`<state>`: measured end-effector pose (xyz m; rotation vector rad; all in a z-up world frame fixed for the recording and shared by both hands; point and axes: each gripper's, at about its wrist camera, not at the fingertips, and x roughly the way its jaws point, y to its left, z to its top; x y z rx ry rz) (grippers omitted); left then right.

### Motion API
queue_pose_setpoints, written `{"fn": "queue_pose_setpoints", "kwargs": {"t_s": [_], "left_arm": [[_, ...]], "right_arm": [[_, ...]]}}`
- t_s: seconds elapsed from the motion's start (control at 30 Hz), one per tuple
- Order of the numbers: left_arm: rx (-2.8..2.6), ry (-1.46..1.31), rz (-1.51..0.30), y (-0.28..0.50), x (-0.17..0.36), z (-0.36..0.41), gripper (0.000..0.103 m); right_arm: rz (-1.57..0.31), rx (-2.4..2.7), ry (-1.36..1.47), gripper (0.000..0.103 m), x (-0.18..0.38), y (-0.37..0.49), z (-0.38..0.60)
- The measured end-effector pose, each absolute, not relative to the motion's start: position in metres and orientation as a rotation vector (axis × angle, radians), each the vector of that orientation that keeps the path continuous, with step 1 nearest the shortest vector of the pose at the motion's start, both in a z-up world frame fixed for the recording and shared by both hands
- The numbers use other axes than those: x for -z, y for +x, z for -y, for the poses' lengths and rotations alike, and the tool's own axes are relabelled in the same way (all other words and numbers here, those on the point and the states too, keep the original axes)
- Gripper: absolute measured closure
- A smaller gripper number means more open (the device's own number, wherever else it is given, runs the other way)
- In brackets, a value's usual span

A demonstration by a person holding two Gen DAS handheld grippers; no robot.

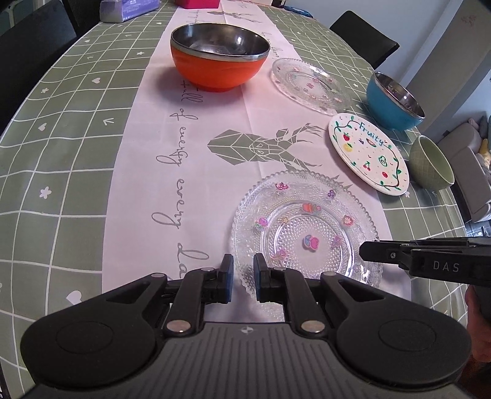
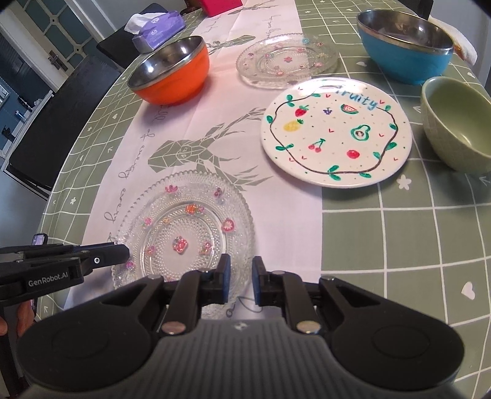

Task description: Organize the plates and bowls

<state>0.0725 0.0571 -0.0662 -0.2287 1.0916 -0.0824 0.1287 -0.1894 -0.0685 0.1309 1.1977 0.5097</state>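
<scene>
A clear glass plate with stickers (image 1: 307, 233) (image 2: 184, 233) lies on the table runner just ahead of both grippers. My left gripper (image 1: 243, 277) is open over its near left rim, empty. My right gripper (image 2: 241, 279) is open over its near right rim, empty. Each gripper shows side-on in the other's view, at that plate's edge. A second glass plate (image 1: 310, 83) (image 2: 287, 60), a white "Fruity" plate (image 1: 368, 153) (image 2: 336, 132), an orange bowl (image 1: 219, 56) (image 2: 172, 70), a blue bowl (image 1: 392, 101) (image 2: 405, 40) and a green bowl (image 1: 431, 164) (image 2: 457, 122) stand farther off.
The table (image 1: 61, 153) has a green checked cloth with a white runner. A purple tissue box (image 2: 156, 29) and a pink box (image 2: 221, 6) stand at the far end. Dark chairs (image 2: 61, 116) line the left side. The table edge runs just beyond the green bowl.
</scene>
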Motion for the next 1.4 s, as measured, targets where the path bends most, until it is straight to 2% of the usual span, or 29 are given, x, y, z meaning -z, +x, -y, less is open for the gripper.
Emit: {"fn": "queue_pose_setpoints", "kwargs": {"t_s": [0.3,0.4,0.5,0.57,0.7,0.93,1.07,1.2,1.3,1.4], "left_arm": [[0.168,-0.263,-1.087,0.066,0.072,-0.067,0.084],[0.217,-0.283,-1.091,0.059,0.074,-0.071,0.077],[0.233,-0.277,-1.072,0.055,0.073,-0.072,0.076],[0.232,-0.282,-1.049,0.054,0.069,-0.075,0.075],[0.215,-0.301,-0.984,0.060,0.050,-0.078,0.067],[0.220,-0.267,-0.957,0.090,0.030,-0.061,0.066],[0.184,-0.208,-0.996,0.101,0.040,-0.057,0.062],[0.135,-0.206,-1.082,0.101,0.058,-0.065,0.062],[0.148,-0.226,-1.116,0.096,0.065,-0.067,0.062],[0.146,-0.231,-1.138,0.093,0.070,-0.066,0.069]], "right_arm": [[-1.160,-0.602,0.086,0.085,0.069,0.113,0.196],[-1.177,-0.651,0.134,0.083,0.071,0.110,0.208],[-1.175,-0.678,0.143,0.081,0.072,0.108,0.216],[-1.161,-0.667,0.147,0.071,0.070,0.107,0.222],[-1.130,-0.600,0.149,0.071,0.064,0.113,0.237],[-1.149,-0.473,0.267,0.068,0.060,0.139,0.260],[-1.212,-0.544,0.312,0.068,0.066,0.136,0.252],[-1.246,-0.576,0.274,0.068,0.071,0.126,0.233],[-1.257,-0.583,0.254,0.076,0.075,0.124,0.224],[-1.262,-0.579,0.250,0.083,0.075,0.124,0.220]]}}
